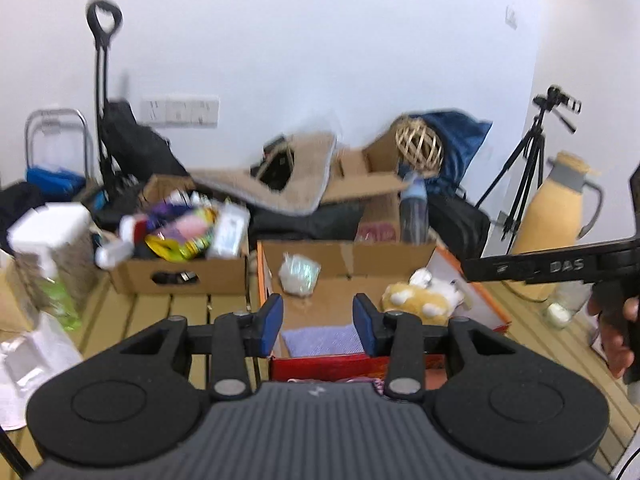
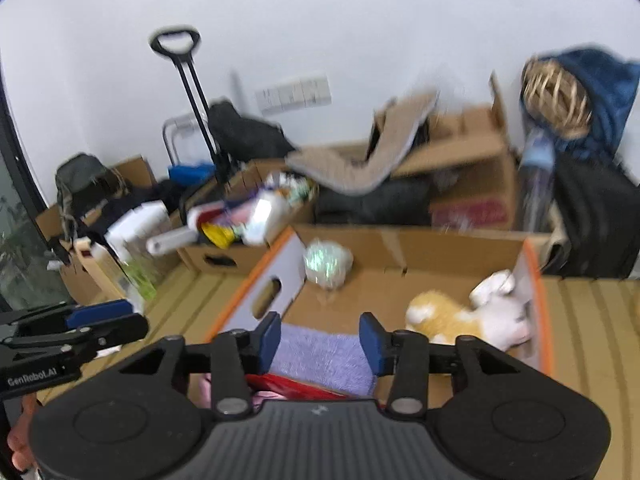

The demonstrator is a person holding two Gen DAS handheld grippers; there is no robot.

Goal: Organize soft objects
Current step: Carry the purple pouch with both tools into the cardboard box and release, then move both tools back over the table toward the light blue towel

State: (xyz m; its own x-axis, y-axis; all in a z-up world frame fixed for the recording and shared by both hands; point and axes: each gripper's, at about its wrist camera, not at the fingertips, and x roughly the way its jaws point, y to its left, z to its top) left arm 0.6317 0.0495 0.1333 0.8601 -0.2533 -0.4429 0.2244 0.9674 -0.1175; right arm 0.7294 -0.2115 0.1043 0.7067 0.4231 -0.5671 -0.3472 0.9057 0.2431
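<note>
Ribbed black housings carry both grippers, left gripper (image 1: pixel 318 322) and right gripper (image 2: pixel 320 342), blue pads apart, empty. Ahead lies an open cardboard box (image 2: pixel 400 240) holding a fuzzy lavender cloth (image 2: pixel 324 356), a yellow-white plush toy (image 2: pixel 460 320), and a crinkly wrapped bundle (image 2: pixel 328 262).

White wall (image 1: pixel 320 40) behind, even light. Switch plate (image 1: pixel 182 111) mounted low on it. Slatted wooden floor (image 1: pixel 168 312). Clutter along the wall base: folding trolley (image 1: pixel 105 80), cardboard boxes (image 1: pixel 180 276), blue cushion (image 1: pixel 460 136). Tripod with camera (image 1: pixel 532 152) in right corner; tan jug (image 1: pixel 560 204) just beside. Dark glazing (image 2: pixel 16 240) far left.
</note>
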